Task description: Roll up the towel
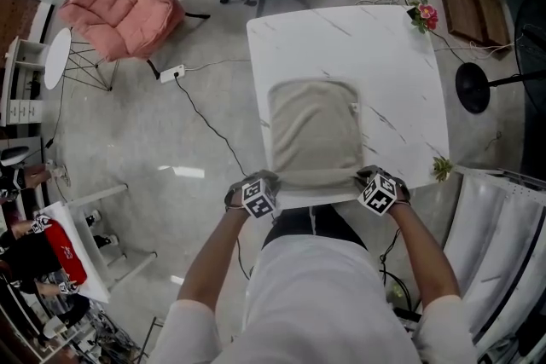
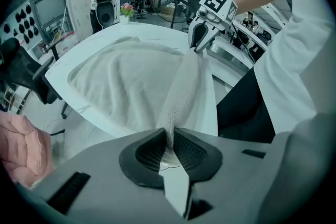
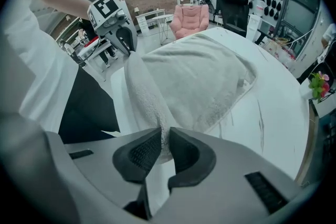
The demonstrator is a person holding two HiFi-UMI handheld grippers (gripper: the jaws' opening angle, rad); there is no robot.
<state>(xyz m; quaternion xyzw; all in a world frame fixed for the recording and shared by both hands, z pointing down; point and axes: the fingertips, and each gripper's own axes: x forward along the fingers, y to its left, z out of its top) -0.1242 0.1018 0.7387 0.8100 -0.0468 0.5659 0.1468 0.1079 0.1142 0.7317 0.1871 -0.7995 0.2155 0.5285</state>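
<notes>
The soft beige cloth towel (image 1: 314,128) lies flat on the white stone desk (image 1: 401,72), not rolled at all yet, with the left tongs (image 2: 169,139) and right tongs (image 3: 163,147) each pinched shut on a towel corner at the desk's near edge, held just off the desk.

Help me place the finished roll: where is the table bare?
Bare table lies beyond the towel, out to the far edge and the flowers, and along its right side. The left strip is narrow. The near edge is crowded: the left gripper and right gripper both clamp the towel there.
</notes>
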